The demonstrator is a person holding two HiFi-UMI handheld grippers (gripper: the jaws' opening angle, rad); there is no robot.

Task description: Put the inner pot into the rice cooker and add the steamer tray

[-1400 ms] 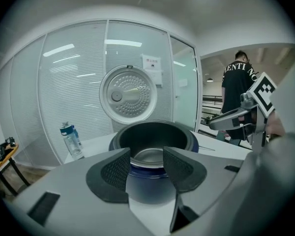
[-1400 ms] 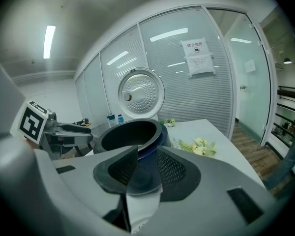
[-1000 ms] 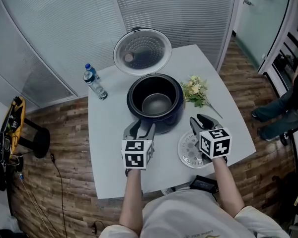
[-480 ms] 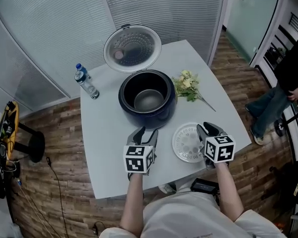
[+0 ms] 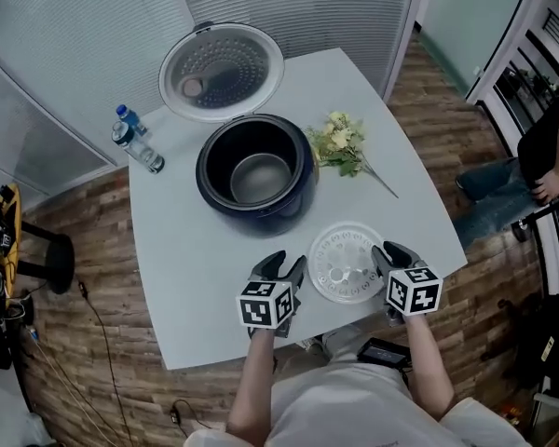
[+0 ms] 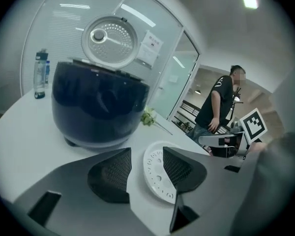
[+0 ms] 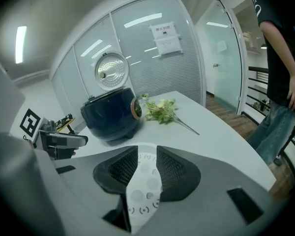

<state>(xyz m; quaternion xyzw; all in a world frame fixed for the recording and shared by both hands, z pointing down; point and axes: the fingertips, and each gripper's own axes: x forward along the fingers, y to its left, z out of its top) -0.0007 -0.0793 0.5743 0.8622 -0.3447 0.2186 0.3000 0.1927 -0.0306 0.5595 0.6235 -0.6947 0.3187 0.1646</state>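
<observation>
With the inner pot (image 5: 259, 177) seated in the rice cooker (image 5: 212, 201) at upper centre, the steamer tray (image 5: 347, 261) lay unlifted on the table (image 5: 200, 282) at lower centre, flanked by the left gripper (image 5: 284, 266) and right gripper (image 5: 391, 252), both parted and empty.

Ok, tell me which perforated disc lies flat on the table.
The white steamer tray at the table's near edge; the other is inside the lid, standing open behind the cooker.

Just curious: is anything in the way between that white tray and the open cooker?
Nothing visible. Bare table lies between the tray and the cooker; the flowers lie off to the side, and the lid is up.
</observation>
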